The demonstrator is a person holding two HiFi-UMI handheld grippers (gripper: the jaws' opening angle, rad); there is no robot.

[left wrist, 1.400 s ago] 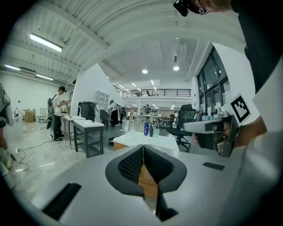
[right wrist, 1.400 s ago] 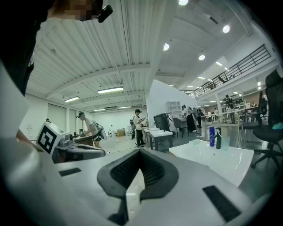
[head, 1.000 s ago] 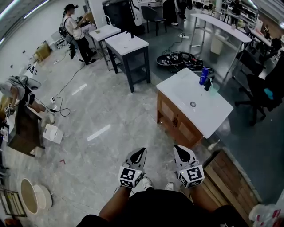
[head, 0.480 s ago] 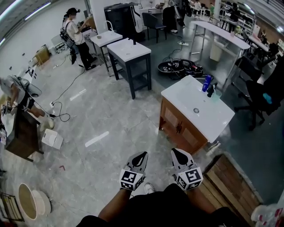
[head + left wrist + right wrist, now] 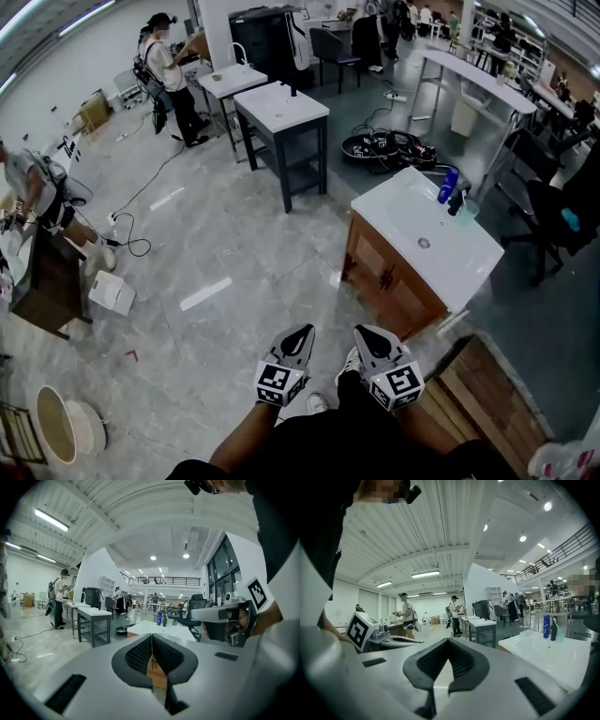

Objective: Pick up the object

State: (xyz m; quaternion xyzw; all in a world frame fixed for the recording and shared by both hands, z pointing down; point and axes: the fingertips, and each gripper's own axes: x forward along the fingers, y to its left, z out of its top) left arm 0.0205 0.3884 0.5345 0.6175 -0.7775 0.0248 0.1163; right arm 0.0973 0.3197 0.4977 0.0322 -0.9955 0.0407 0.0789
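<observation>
Behind my left hand-held gripper (image 5: pixel 301 331) and right hand-held gripper (image 5: pixel 362 332), my arms leave the head view's bottom edge. The blue bottle (image 5: pixel 448 184) on the tabletop (image 5: pixel 403 225) is too small to read.

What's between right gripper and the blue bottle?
Head view: from right gripper, bare floor, then the wooden cabinet and its white sink top up to the blue bottle.

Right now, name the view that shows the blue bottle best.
Right gripper view: the blue bottle stands side-on, full height. Head view shows it small from above; left gripper view, tiny and distant.
</observation>
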